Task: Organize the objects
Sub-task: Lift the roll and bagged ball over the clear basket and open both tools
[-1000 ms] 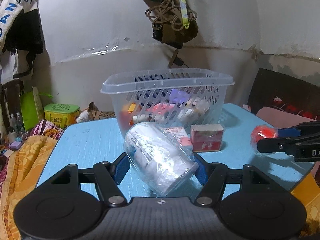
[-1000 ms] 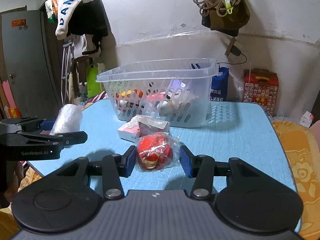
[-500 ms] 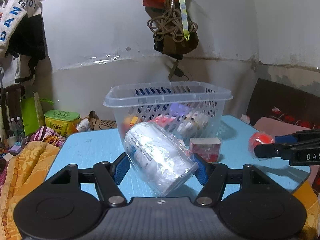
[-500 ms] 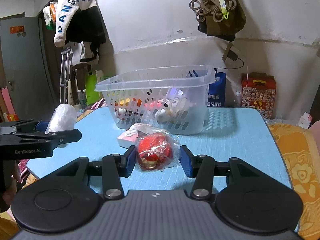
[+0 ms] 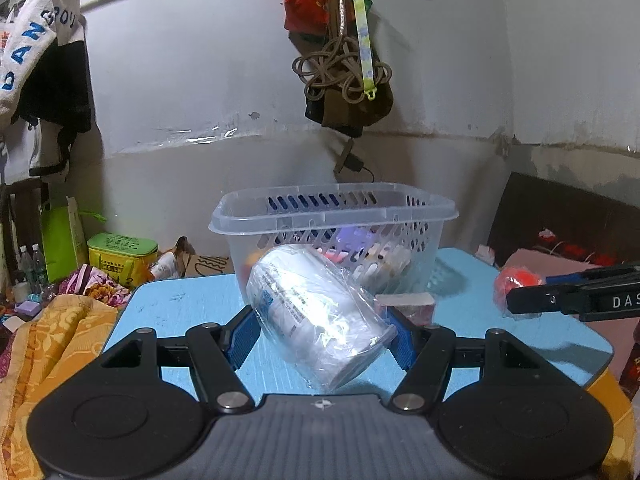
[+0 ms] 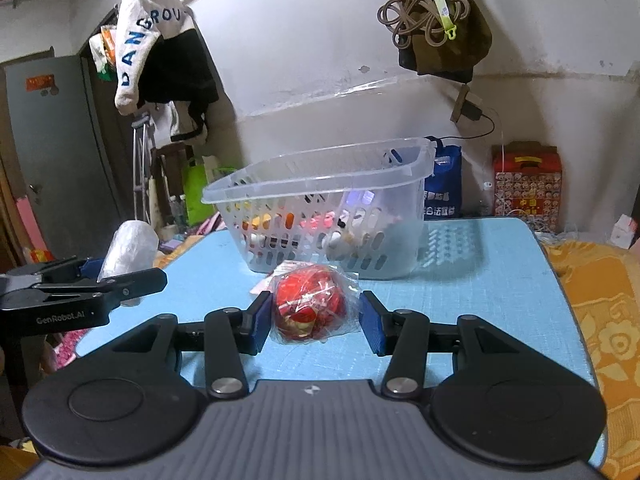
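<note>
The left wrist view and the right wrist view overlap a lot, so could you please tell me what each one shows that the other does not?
Only the left wrist view shows the yellow-green tin on the floor and the dark headboard. Only the right wrist view shows the grey door, the blue shopping bag and the red patterned gift box. Both show the clear slotted plastic basket, the light blue table, the left claw gripping the plastic-wrapped white roll, and the right claw gripping the bagged red ball.

Blue table (image 6: 480, 304) bears basket (image 6: 320, 216), box (image 5: 408, 304).
</note>
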The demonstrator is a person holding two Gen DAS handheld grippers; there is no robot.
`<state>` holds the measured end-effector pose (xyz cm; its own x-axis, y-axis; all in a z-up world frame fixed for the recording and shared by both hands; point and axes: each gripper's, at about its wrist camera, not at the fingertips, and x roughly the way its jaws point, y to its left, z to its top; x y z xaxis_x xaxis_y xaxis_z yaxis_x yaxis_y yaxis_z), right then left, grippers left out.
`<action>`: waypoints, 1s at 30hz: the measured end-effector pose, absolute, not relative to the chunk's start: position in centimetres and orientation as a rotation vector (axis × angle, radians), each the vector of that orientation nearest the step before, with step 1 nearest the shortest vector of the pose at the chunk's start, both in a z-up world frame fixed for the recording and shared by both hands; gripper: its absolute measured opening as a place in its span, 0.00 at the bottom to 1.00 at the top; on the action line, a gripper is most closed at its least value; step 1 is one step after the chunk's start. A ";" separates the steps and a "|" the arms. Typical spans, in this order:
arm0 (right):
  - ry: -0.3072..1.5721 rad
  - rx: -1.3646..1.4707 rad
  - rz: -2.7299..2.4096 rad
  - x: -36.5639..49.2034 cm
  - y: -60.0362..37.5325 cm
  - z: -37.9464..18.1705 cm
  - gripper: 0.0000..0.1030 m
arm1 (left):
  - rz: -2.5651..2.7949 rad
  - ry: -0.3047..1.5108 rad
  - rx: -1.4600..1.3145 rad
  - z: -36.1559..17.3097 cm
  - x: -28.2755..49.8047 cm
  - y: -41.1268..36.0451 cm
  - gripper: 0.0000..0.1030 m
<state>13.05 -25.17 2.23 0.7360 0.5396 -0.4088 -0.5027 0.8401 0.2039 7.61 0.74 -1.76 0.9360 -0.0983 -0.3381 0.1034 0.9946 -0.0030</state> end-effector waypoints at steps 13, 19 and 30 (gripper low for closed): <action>0.358 0.039 0.546 21.3 -21.8 9.7 0.49 | -0.134 0.291 -0.119 5.3 15.1 1.0 0.68; 0.440 0.003 0.462 28.6 -19.4 9.3 0.49 | -0.097 0.390 -0.086 6.2 23.9 -0.3 0.68; 0.311 -0.052 0.408 24.5 -20.1 7.8 1.00 | -0.034 0.411 -0.138 3.5 26.0 1.9 0.99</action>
<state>24.53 -20.08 7.80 0.8713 0.3820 -0.3081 -0.3978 0.9174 0.0123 25.97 1.92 3.46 0.9164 -0.0614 -0.3955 0.0054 0.9900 -0.1411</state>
